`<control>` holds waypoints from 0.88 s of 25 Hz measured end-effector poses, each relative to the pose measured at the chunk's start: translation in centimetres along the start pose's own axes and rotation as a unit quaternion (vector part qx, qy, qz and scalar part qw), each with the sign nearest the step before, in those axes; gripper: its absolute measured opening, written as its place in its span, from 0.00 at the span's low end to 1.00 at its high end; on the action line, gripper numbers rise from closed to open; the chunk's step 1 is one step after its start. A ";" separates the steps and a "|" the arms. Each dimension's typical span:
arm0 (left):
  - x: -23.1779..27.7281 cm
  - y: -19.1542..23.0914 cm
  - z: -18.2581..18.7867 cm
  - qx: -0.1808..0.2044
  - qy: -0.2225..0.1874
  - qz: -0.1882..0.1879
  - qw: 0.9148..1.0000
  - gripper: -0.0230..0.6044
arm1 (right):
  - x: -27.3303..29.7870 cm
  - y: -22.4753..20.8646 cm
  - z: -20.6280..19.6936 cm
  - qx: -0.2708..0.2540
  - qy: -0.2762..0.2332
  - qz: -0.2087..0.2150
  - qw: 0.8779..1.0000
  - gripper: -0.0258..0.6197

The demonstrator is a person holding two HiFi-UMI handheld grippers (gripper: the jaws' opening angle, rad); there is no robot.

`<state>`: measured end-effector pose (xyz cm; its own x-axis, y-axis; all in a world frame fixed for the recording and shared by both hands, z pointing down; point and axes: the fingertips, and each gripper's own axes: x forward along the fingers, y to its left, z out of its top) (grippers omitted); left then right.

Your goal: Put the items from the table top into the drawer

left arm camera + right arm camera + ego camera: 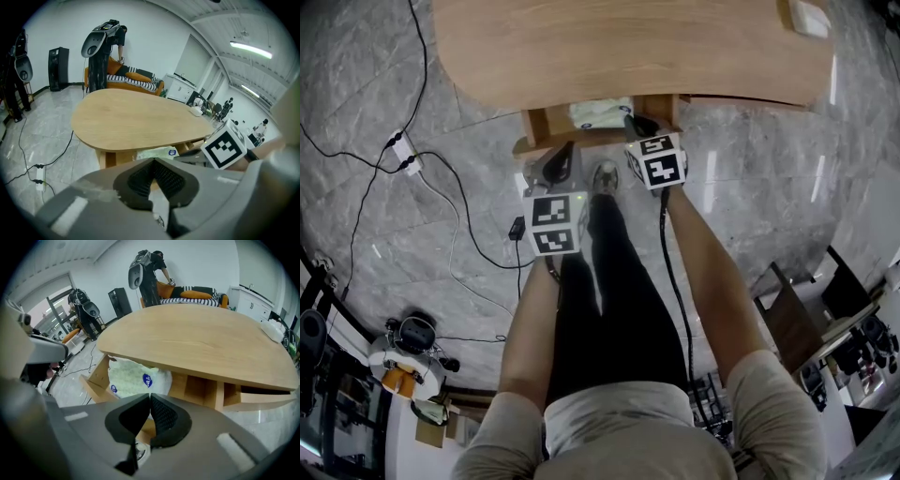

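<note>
An oval wooden table (628,47) has a drawer (546,124) pulled open under its near edge. A white-and-green packet (598,112) with blue round marks lies in the drawer; it also shows in the right gripper view, packet (136,376), and partly in the left gripper view, packet (159,152). My right gripper (633,124) hangs just over the drawer's right end, and its jaws (150,398) are shut with nothing in them. My left gripper (559,165) is shut and empty in front of the drawer's left side (153,161). A small white item (809,17) lies on the table's far right.
Open wooden compartments (201,390) sit under the table beside the drawer. Cables and a power strip (403,153) run over the marble floor at the left. A wheeled machine (408,361) stands at the lower left. A sofa (197,294) and equipment stands are behind the table.
</note>
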<state>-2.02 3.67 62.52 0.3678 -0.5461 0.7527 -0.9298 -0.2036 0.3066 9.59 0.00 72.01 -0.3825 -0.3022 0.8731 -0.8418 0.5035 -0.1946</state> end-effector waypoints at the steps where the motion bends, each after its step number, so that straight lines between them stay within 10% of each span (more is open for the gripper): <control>1: 0.0 0.1 0.1 -0.002 0.000 0.001 1.000 0.07 | 0.3 -0.1 0.2 0.001 0.001 -0.003 1.000 0.06; 13: -1.8 -0.5 1.0 0.004 0.002 0.000 1.000 0.07 | -0.3 -0.3 1.4 -0.012 0.008 -0.035 0.999 0.20; 22: -7.1 -2.3 5.1 0.000 -0.032 0.009 0.999 0.07 | -9.8 3.4 6.8 -0.011 -0.078 -0.042 0.996 0.05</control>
<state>-2.54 3.89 53.50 0.3496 -0.6000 0.7195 -0.9362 -0.1940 0.2932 7.87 -0.85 59.78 -0.3671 -0.4652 0.8055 -0.8653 0.4884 -0.1123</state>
